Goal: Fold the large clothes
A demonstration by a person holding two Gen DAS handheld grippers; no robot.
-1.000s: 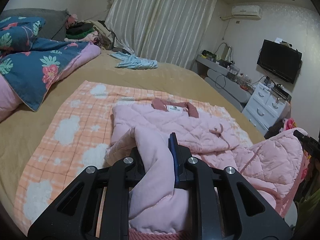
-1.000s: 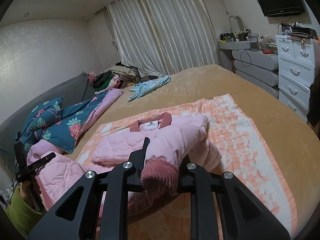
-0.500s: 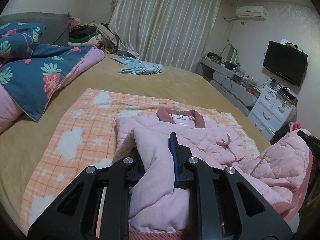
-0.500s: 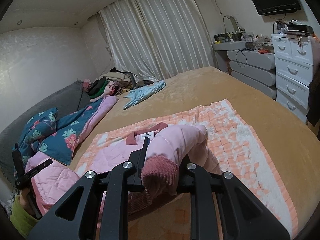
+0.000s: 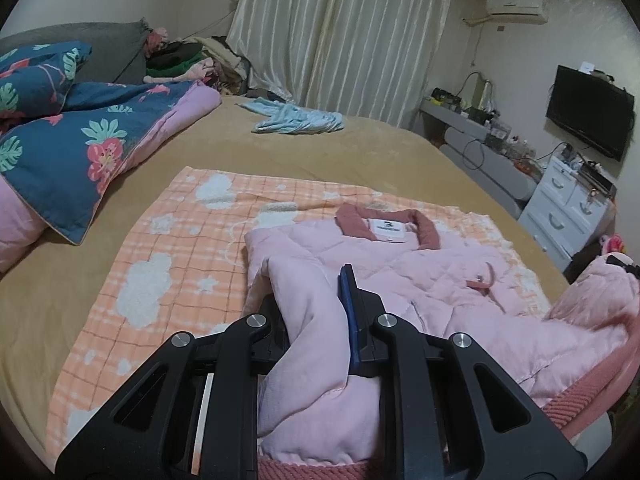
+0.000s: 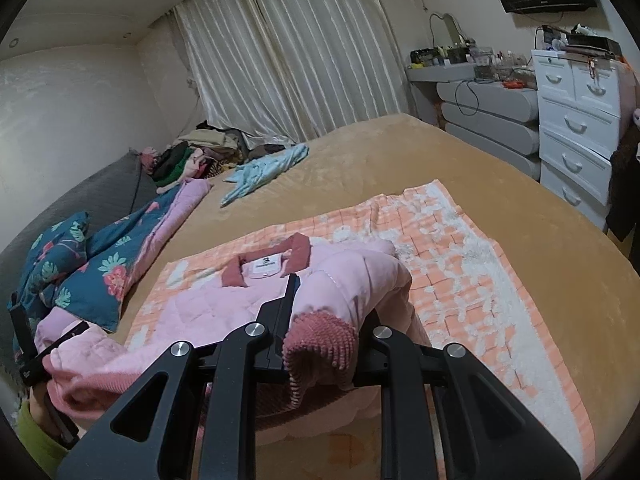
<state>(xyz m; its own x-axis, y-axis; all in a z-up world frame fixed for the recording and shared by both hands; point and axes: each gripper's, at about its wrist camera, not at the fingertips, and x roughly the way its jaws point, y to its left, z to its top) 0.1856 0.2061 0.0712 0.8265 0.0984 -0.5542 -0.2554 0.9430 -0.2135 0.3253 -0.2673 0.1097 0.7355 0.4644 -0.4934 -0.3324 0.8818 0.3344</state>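
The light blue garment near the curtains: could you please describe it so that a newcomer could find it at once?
Start from the wide tan bed and look to its far side, toward the pale curtains. There a light blue garment lies crumpled and alone on the bare cover. It is the only pale blue thing there, apart from the pink jacket and the dark floral quilt.

Left claw [image 5: 316, 312] clamped on a fold of the pink quilted jacket [image 5: 400, 272]. Beyond the claw, jacket's collar [image 5: 384, 224] lying on an orange checked blanket [image 5: 168, 248] over the bed [image 5: 360, 144]. Far ahead, a light blue garment [image 5: 298, 122]; off left, a floral quilt [image 5: 80, 136].
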